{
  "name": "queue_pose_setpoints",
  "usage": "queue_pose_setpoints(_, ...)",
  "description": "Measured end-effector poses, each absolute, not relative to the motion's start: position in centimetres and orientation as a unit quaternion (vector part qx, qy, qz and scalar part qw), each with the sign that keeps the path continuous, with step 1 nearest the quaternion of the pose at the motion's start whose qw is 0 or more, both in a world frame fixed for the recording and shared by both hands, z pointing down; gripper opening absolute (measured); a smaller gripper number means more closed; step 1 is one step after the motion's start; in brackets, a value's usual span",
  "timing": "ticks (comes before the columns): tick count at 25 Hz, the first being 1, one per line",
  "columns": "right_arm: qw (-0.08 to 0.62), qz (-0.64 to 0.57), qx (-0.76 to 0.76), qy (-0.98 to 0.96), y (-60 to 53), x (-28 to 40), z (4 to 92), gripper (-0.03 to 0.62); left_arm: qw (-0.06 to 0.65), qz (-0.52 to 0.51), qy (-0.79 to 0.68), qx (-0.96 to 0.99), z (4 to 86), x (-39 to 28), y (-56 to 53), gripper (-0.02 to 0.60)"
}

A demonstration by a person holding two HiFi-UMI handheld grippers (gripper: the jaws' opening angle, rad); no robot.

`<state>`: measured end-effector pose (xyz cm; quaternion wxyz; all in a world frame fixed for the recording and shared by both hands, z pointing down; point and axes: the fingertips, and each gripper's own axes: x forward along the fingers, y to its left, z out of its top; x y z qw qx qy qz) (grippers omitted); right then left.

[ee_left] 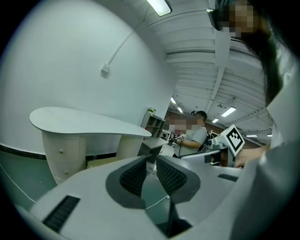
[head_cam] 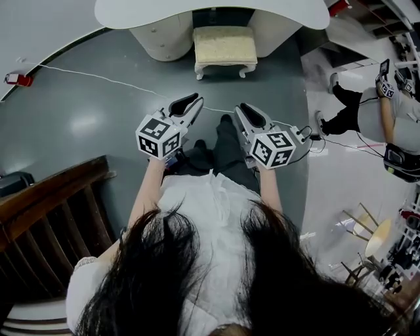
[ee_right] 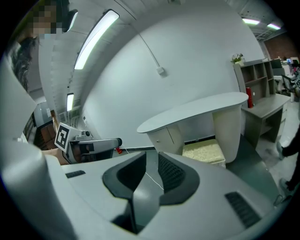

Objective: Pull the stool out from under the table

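The stool (head_cam: 224, 46), with a cream cushion and white legs, stands half under the curved white table (head_cam: 131, 14) at the top of the head view. Both grippers hang above the grey floor, well short of it and pointing toward it. My left gripper (head_cam: 191, 105) is shut, with nothing between its dark pads. My right gripper (head_cam: 245, 113) is also shut and holds nothing. The left gripper view shows the left gripper (ee_left: 151, 161), the table (ee_left: 84, 123) and a sliver of the stool (ee_left: 101, 161). Past the right gripper (ee_right: 152, 157) in its own view, the stool (ee_right: 204, 151) sits between the table's (ee_right: 197, 110) two pedestals.
A thin white cable (head_cam: 98, 77) crosses the floor between me and the stool, near a red object (head_cam: 18, 79). Dark wooden furniture (head_cam: 52, 197) stands at my left. Another person (head_cam: 374, 111) with grippers is at the right, near wooden chairs (head_cam: 367, 236).
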<state>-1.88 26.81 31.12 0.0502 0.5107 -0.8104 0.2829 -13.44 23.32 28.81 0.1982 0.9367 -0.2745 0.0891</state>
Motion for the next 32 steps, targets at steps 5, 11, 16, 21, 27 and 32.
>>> queue_pose_setpoints(5, 0.061, 0.294, 0.503, -0.81, 23.1, 0.1, 33.0, 0.091, 0.207, 0.101, -0.293, 0.928, 30.4, -13.0, 19.8, 0.075)
queue_pose_setpoints(11, 0.085, 0.306, 0.494, -0.809, 17.4, 4.4, 36.8, 0.089, 0.221, 0.121, -0.311, 0.916, 33.6, -11.4, 14.4, 0.075)
queue_pose_setpoints(16, 0.103, 0.316, 0.488, -0.807, 11.2, 8.9, 41.9, 0.09, 0.245, 0.132, -0.321, 0.905, 38.8, -9.2, 9.0, 0.075)
queue_pose_setpoints(21, 0.125, 0.32, 0.49, -0.801, 5.8, 11.5, 47.8, 0.091, 0.26, 0.152, -0.33, 0.895, 44.6, -8.4, 4.0, 0.075)
queue_pose_setpoints(27, 0.158, 0.335, 0.474, -0.799, 1.1, 14.2, 56.3, 0.091, 0.275, 0.202, -0.323, 0.883, 52.7, -7.6, -0.6, 0.075)
queue_pose_setpoints(32, 0.177, 0.347, 0.469, -0.793, -2.0, 16.5, 62.8, 0.091, 0.297, 0.237, -0.326, 0.865, 59.1, -8.5, -3.6, 0.075)
